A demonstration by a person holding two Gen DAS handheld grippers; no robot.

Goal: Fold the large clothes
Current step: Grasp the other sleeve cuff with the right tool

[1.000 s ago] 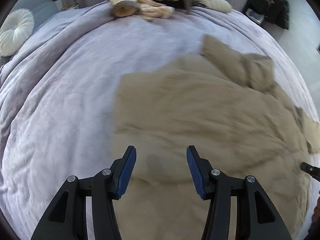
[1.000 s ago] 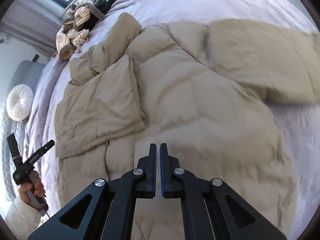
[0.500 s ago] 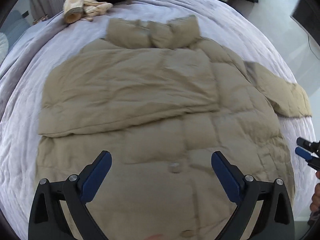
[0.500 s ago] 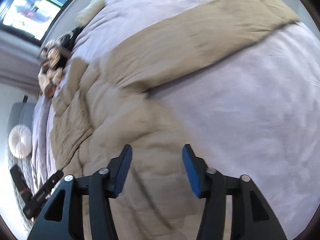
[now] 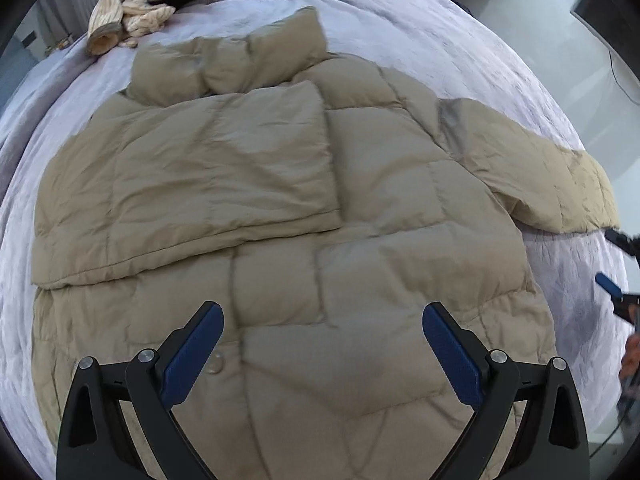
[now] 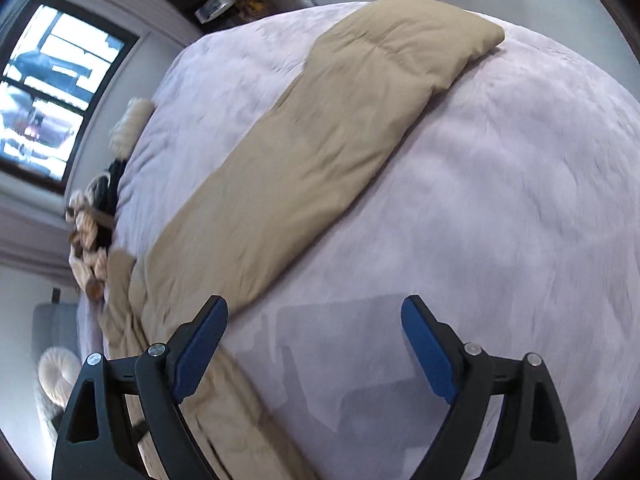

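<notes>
A tan puffer jacket point(image 5: 304, 208) lies flat on the lilac bed, collar at the far end. One sleeve is folded across its chest. The other sleeve point(image 5: 552, 176) stretches out to the right, and also shows in the right wrist view point(image 6: 332, 136), lying straight on the cover. My left gripper point(image 5: 322, 324) is open wide and empty above the jacket's lower part. My right gripper point(image 6: 314, 316) is open wide and empty above the bedcover, just beside the sleeve's base. Its blue fingertip point(image 5: 608, 284) shows at the right edge of the left wrist view.
The lilac bedcover point(image 6: 500, 200) spreads all around the jacket. A pile of striped knitwear point(image 5: 140, 12) lies at the bed's head. A round white cushion point(image 6: 56, 372) sits off the bed's side. A window point(image 6: 44, 92) and dark furniture stand beyond the bed.
Both grippers opened wide; the right one was shut a second ago. The right gripper swung away from the jacket body toward the outstretched sleeve. The left view shifted over the jacket's middle.
</notes>
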